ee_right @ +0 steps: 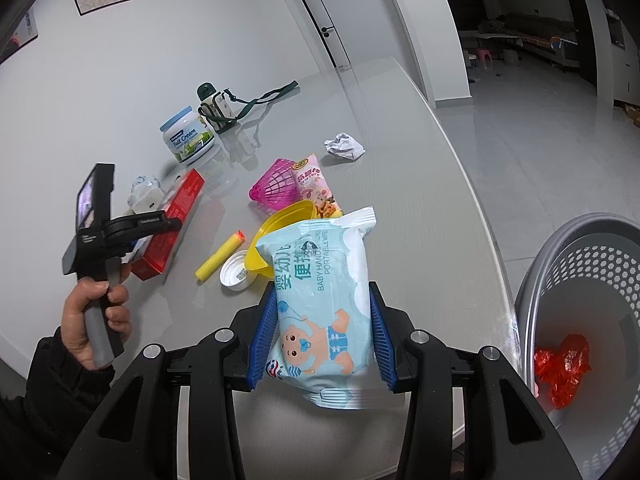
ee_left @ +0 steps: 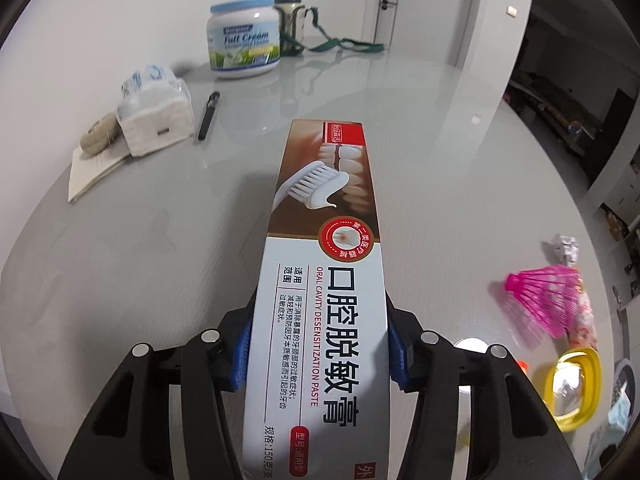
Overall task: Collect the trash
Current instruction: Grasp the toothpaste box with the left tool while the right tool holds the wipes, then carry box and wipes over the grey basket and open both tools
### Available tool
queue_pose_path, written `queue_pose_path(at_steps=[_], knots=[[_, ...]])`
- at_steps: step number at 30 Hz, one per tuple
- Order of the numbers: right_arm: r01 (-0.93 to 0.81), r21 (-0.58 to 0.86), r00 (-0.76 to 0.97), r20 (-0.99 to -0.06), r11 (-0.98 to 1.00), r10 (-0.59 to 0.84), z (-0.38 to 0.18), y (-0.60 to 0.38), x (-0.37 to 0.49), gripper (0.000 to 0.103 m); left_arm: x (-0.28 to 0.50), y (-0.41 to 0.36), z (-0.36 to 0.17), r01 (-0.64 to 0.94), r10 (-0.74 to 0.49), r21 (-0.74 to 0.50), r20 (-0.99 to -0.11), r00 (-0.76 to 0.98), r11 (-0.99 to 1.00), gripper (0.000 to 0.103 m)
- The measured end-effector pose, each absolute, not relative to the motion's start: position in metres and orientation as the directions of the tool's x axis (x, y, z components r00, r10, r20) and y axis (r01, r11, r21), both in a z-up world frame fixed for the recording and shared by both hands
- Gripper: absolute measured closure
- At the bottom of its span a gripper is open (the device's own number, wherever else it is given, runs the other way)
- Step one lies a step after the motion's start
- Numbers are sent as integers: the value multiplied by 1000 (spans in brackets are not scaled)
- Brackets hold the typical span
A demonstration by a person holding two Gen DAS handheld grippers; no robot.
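My left tool [ee_left: 320, 354] is clamped on a toothpaste box [ee_left: 324, 280] that sticks straight out ahead of it over the desk [ee_left: 168, 264], and my right tool [ee_right: 322, 340] is squeezing a pack of baby wipes [ee_right: 324, 296] between its blue pads. Just off to the right of the right tool there's the grey trash basket [ee_right: 560, 264] with a red wrapper [ee_right: 562, 368] in it. Ahead of that tool the desk has a yellow foam dart [ee_right: 220, 255], a pink shuttlecock [ee_right: 276, 187], a snack bag [ee_right: 316, 188] and a crumpled paper ball [ee_right: 344, 146].

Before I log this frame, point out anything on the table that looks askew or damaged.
A crumpled paper ball lies loose near the table's far edge. A white jar lid sits off any jar beside the yellow foam dart. The yellow container is tipped on its side.
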State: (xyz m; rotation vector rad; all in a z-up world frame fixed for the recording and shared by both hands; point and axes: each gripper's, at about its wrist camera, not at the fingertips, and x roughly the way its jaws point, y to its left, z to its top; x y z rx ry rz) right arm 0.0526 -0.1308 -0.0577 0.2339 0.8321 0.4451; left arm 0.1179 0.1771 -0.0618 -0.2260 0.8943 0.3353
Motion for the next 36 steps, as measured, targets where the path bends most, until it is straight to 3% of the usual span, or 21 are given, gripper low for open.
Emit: queue_pose_path(at_steps=[11, 20, 27, 36], knots=[[-247, 355, 635, -644, 902, 427, -47, -141, 34, 61, 90, 115, -20, -175, 75, -64, -723, 686, 983, 52], [-78, 332, 720, -634, 940, 283, -40, -197, -1, 61, 77, 22, 3, 111, -151, -102, -681, 717, 989, 52], [136, 315, 754, -647, 939, 108, -45, -262, -38, 61, 61, -63, 8, 357, -341, -121, -670, 659, 926, 52], [325, 305, 740, -671, 895, -40, -57, -320, -73, 61, 36, -154, -17, 572, -469, -127, -725, 504, 810, 52]])
